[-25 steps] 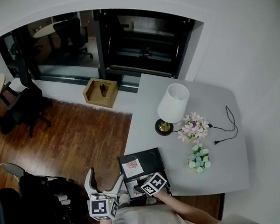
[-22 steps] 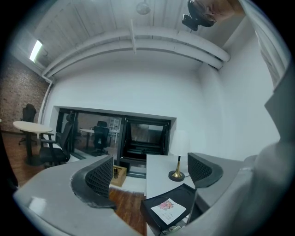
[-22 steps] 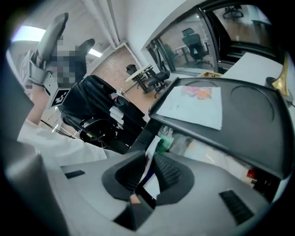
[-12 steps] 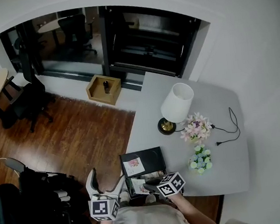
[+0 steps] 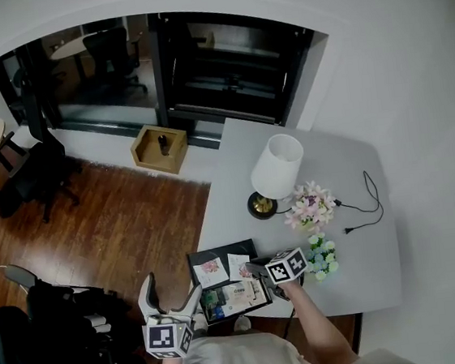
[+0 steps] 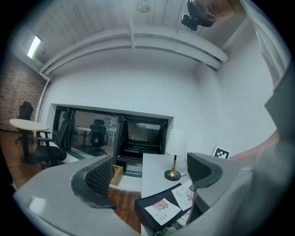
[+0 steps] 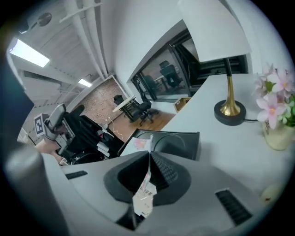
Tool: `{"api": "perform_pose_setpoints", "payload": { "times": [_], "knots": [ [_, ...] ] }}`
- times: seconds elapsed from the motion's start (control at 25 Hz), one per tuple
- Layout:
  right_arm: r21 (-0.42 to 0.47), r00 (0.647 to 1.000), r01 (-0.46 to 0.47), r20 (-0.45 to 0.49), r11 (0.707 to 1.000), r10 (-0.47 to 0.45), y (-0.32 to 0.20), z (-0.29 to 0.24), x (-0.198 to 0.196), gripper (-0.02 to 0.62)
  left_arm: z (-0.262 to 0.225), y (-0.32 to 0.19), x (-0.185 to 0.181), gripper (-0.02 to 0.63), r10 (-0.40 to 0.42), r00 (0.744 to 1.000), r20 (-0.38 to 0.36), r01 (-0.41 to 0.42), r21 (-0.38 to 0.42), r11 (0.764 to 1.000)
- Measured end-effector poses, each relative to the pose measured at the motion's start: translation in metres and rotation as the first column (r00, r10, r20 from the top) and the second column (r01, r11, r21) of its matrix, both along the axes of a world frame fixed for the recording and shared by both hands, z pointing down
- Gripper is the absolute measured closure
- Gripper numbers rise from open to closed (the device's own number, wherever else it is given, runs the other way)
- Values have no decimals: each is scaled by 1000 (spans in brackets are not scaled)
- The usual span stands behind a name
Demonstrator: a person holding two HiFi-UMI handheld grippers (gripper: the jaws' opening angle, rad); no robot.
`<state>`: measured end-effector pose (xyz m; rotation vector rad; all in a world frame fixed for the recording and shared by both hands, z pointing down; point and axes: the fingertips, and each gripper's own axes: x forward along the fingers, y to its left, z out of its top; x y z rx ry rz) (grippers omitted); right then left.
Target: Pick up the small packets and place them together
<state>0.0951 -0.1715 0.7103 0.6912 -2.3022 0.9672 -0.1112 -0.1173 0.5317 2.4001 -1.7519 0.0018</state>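
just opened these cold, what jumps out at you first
The right gripper, jaws shut on a small packet, hangs above the black tray at the near edge of the grey table. Behind it stands a white-shaded lamp beside pink flowers. The left gripper is open and empty, off the table's left side.

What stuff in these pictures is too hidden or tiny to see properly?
1. Print on the small packet: the right gripper view shows it edge-on, pinched in the shut right tool.
2. Packets on the black tray: head view, too small to count or read.
3. Tray's near end: left gripper view, cut off by the open left tool and the bottom edge.
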Motion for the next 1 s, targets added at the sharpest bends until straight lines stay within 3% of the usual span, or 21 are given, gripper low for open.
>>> {"api": "perform_pose_setpoints", "payload": {
  "times": [0.16, 0.32, 0.44, 0.52, 0.64, 0.72, 0.8, 0.84, 0.92, 1.0],
  "knots": [
    [-3, 992, -24, -120, 1000, 23, -19, 29, 9, 583, -2, 0, -1, 109, -6, 1000, 3, 6, 4, 1000],
    [59, 962, -12, -271, 998, 28, -34, 43, 18, 541, -2, 1, -8, 114, -29, 1000, -1, 29, 6, 1000],
    [105, 947, 10, -320, 994, 24, -38, 44, 20, 525, -1, 3, -12, 114, -42, 999, 3, 42, 3, 999],
    [140, 939, 10, -343, 990, 39, -42, 43, 22, 281, 0, 3, -12, 114, -48, 999, 0, 48, 3, 999],
    [225, 941, -27, -323, 974, 101, -52, 27, 25, 255, 0, 2, -12, 114, -47, 999, -2, 47, 5, 999],
    [300, 961, -83, -229, 950, 156, -56, 2, 23, 256, -1, 1, -10, 114, -41, 999, 0, 41, 6, 999],
    [400, 979, -142, -81, 906, 189, -56, -37, 16, 255, -2, 0, -8, 114, -36, 999, -1, 36, 8, 999],
    [465, 982, -168, 4, 869, 188, -53, -62, 11, 256, -2, 0, -8, 114, -33, 999, -3, 33, 9, 999],
    [605, 970, -233, 197, 762, 140, -42, -123, 2, 256, -1, -2, -5, 115, -24, 1000, -7, 24, 11, 1000],
    [689, 929, -315, 364, 653, 64, -24, -179, -1, 207, -4, -4, 0, 118, -9, 1000, 3, 9, 20, 1000]
  ]
}}
